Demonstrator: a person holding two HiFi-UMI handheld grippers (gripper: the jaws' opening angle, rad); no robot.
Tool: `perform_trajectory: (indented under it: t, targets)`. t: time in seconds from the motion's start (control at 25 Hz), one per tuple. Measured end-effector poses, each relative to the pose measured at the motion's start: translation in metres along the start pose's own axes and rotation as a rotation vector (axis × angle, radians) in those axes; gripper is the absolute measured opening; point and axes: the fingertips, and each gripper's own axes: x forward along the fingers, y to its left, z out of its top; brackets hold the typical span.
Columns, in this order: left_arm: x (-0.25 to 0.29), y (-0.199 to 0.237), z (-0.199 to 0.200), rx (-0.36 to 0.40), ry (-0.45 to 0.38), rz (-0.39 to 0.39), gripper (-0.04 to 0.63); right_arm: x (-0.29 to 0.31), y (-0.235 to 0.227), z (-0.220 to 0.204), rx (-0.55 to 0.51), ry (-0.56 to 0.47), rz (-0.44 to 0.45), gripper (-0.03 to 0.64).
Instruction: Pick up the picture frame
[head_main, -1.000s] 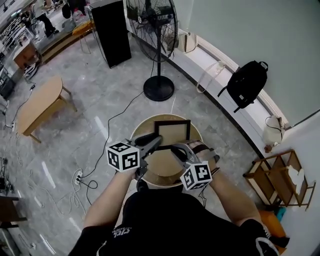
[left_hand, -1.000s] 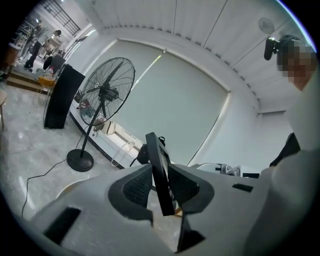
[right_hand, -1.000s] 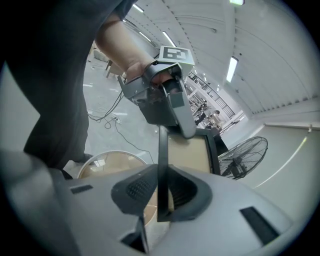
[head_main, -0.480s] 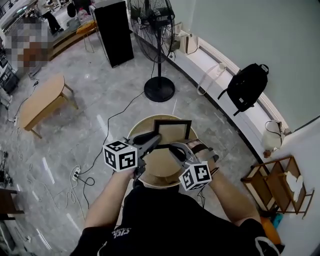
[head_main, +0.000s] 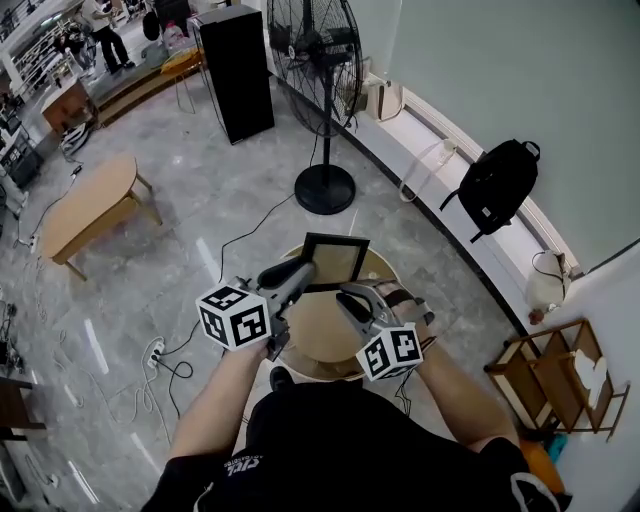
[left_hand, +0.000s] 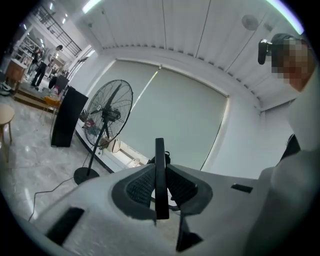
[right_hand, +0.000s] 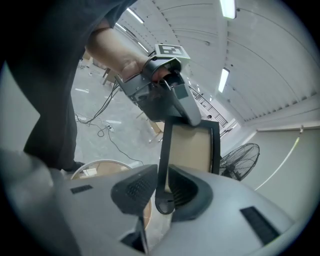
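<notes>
The picture frame (head_main: 336, 259), black-rimmed with a tan panel, hangs upright above the round wooden table (head_main: 318, 338). My left gripper (head_main: 306, 273) grips its left edge; in the left gripper view the black frame edge (left_hand: 159, 165) stands between the pads of the left gripper (left_hand: 160, 192), whose jaws are closing on it. My right gripper (head_main: 346, 293) holds the lower edge. In the right gripper view, the picture frame (right_hand: 192, 147) rises from the pads of the right gripper (right_hand: 165, 192), and the left gripper (right_hand: 182, 107) clamps its top.
A standing fan (head_main: 322, 60) and a black cabinet (head_main: 236, 66) are beyond the table. A black backpack (head_main: 497, 184) leans on the wall ledge at the right. A low wooden table (head_main: 86, 205) stands at the left, cables (head_main: 170, 356) lie on the floor, and a wooden rack (head_main: 546, 362) is at the right.
Both grippers have risen with the picture frame between them, lifting it off the round table. The frame now sits higher and slightly turned in the head view.
</notes>
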Motion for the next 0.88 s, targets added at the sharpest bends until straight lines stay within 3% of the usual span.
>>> perform_trajectory:
  t: [0.76, 0.88]
  targets:
    - [-0.067, 0.046, 0.058, 0.239, -0.076, 0.185, 0.071, -0.011, -0.048, -0.018, 0.38, -0.005, -0.105, 0.038]
    - [-0.076, 0.046, 0.064, 0.268, -0.093, 0.208, 0.071, -0.019, -0.058, -0.022, 0.493, -0.046, -0.13, 0.017]
